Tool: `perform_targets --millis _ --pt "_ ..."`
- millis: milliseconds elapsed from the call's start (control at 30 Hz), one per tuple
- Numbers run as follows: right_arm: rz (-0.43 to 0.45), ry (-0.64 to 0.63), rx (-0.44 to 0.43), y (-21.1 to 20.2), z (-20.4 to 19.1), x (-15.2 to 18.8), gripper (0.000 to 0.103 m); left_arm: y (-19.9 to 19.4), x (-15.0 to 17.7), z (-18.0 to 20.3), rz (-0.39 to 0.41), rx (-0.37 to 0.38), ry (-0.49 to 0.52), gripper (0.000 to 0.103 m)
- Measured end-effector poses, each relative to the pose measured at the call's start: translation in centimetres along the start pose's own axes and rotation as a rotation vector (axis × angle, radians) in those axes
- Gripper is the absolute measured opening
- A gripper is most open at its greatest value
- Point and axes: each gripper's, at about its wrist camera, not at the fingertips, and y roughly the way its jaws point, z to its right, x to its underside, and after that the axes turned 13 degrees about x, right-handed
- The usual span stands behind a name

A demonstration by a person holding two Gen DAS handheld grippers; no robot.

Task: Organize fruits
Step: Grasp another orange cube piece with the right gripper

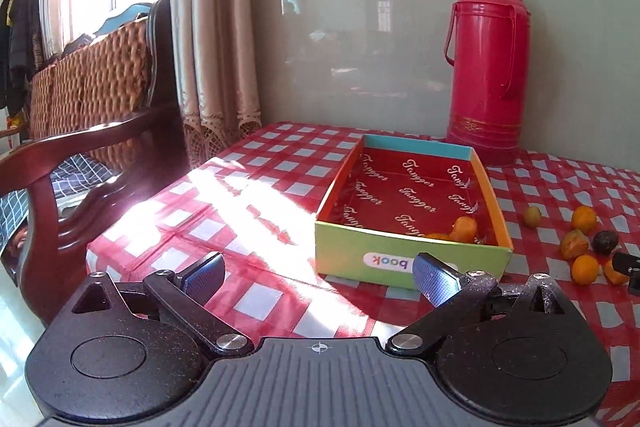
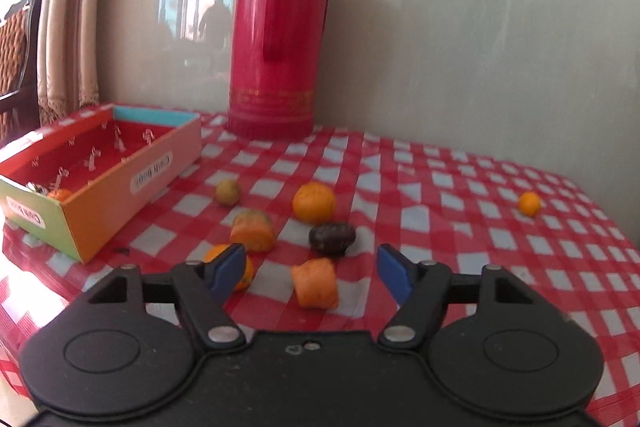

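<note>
Fingers of the right gripper (image 2: 311,277) stand spread wide, nothing between the blue pads (image 2: 228,269). Squat orange fruit chunk (image 2: 315,283) lies on the red-and-white checked tablecloth (image 2: 500,227) in the gap, nearer the left finger than the right. Round orange citrus (image 2: 245,273) sits partly hidden behind the left finger. Dark purple ridged fruit (image 2: 332,237) lies just ahead of the fingertips; a larger orange (image 2: 314,203) beyond it.

Left gripper (image 1: 318,269) fingers also spread, empty, hovering before the shallow cardboard box with red printed lining (image 1: 408,259); a few orange pieces (image 1: 464,229) lie in its near right corner.

Risks, judged:
- Chunk off-centre: closing could shove it sideways rather than pinch it.
- Left finger may catch the citrus behind it and roll it toward the table edge.
- Chunk looks soft; hard squeeze could crush it.
- Right view is blurred, so exact finger height above cloth cannot be told.
</note>
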Motion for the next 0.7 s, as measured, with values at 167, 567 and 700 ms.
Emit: perform_targets --millis 167,567,700 --pt "-0.094 0.020 -0.007 2.0 -0.4 0.1 0.036 -0.5 0.5 -1.6 -0.007 -0.017 -0.015 0.100" --pt "-0.129 0.047 0.030 3.0 -0.2 0.2 0.017 -1.9 0.1 -4.4 0.016 -0.064 -0.056 0.100" --pt "-0.036 0.060 0.010 1.9 -1.0 -0.8 0.017 -2.3 0.2 -5.6 0.011 -0.090 -0.081 0.100"
